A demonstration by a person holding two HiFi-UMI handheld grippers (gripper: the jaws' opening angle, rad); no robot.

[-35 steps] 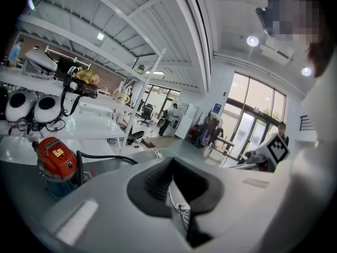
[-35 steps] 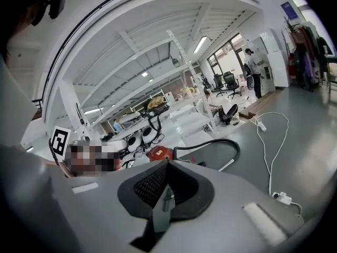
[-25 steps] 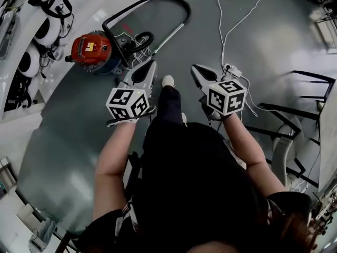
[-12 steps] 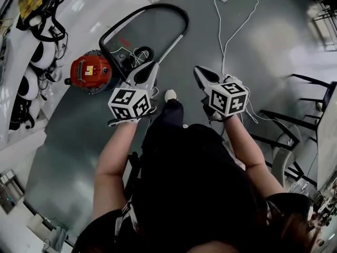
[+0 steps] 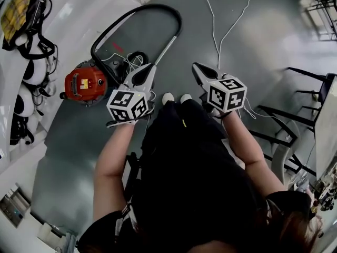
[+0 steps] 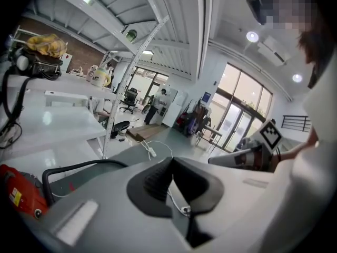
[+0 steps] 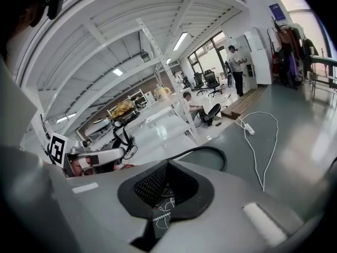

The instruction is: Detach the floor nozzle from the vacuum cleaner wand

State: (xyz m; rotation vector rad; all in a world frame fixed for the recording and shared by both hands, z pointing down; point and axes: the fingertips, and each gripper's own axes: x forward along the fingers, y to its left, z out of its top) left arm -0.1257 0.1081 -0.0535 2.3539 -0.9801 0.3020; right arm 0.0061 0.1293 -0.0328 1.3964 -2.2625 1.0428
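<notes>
The red vacuum cleaner [image 5: 84, 81] stands on the grey floor at the left, also seen low in the left gripper view [image 6: 16, 196]. Its black hose [image 5: 142, 10] loops away from me to a silver wand [image 5: 166, 49], whose lower end runs behind my left gripper [image 5: 145, 69]. The floor nozzle is not clearly visible; a dark part with tangled white cords [image 5: 138, 57] lies by the wand's foot. My left gripper [image 6: 171, 159] is shut and empty, held above the floor near the cleaner. My right gripper [image 5: 198, 69] [image 7: 167, 162] is shut and empty too, level with it at the right.
A white cable [image 5: 221, 36] with a power strip [image 7: 247, 129] snakes over the floor ahead. White shelving with headsets and gear [image 5: 26, 73] lines the left. Black chair frames [image 5: 310, 83] stand at the right. My shoes [image 5: 176, 97] show between the grippers.
I have stepped toward the vacuum cleaner; it and the hose have slid left and nearer in the head view. Both grippers moved forward with me, still shut and empty.
</notes>
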